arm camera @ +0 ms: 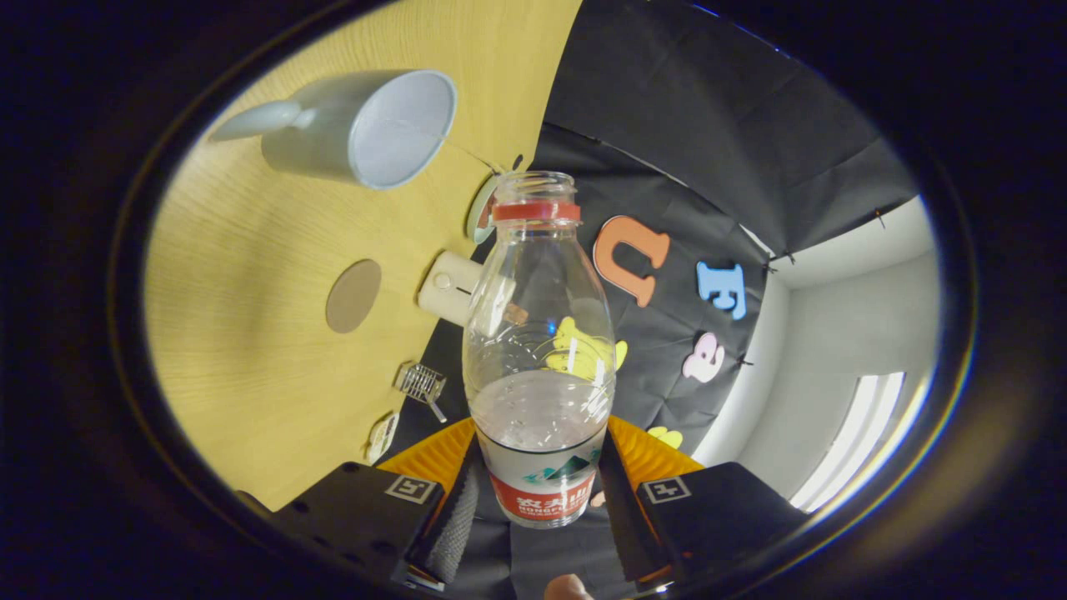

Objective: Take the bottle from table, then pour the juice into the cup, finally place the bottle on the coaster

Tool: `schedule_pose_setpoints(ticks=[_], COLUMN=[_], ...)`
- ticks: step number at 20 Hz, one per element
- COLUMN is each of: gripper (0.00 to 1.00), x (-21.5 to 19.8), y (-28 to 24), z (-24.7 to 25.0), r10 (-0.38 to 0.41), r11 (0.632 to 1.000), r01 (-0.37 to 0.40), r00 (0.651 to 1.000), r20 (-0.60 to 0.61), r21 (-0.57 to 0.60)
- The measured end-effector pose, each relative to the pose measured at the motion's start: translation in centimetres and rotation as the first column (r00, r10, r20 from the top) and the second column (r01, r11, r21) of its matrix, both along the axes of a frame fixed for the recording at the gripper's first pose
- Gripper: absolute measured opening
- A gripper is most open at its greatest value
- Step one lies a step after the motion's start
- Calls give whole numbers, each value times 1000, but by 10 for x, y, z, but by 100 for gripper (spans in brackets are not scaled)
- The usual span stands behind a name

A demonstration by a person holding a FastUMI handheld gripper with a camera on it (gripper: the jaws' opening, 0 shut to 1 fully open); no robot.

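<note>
A clear plastic bottle [540, 350], uncapped and with a red ring at its neck, stands clamped between the two fingers of the handheld gripper [538, 500], both pressing on its labelled lower body; clear liquid fills roughly the lower third. The view is rolled hard to one side, so the pale wood-grain table [250, 350] rises like a wall on the left of the bottle. On that table, far beyond the fingers, a white cup [367, 125] with a handle shows its open mouth toward the bottle's neck, though well apart from it. Nearer, a round brown coaster [353, 295] lies flat and bare on the wood, between the cup and the fingers. At the table's edge, just beside the bottle, sit a small cream-coloured device [448, 287], a round pale-rimmed object [482, 208] partly hidden behind the bottle's neck, and a little metal clip [421, 383]. To the right, black cloth [692, 125] forms the booth wall, giving way farther right to a white room wall [850, 292] and a bright strip light [850, 437]. A fingertip [568, 588] shows just behind the gripper.
</note>
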State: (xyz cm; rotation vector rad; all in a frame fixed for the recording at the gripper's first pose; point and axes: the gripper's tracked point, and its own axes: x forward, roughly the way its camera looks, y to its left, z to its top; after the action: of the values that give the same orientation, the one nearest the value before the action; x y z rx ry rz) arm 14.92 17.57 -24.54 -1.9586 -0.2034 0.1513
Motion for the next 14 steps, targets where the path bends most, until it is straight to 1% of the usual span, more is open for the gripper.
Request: schedule_pose_setpoints(ticks=[14], gripper=[75], x=[-4], y=[5], z=[5], r10=[3], r11=[1000], r01=[-3], r00=[1000], r20=[14], r21=[-22])
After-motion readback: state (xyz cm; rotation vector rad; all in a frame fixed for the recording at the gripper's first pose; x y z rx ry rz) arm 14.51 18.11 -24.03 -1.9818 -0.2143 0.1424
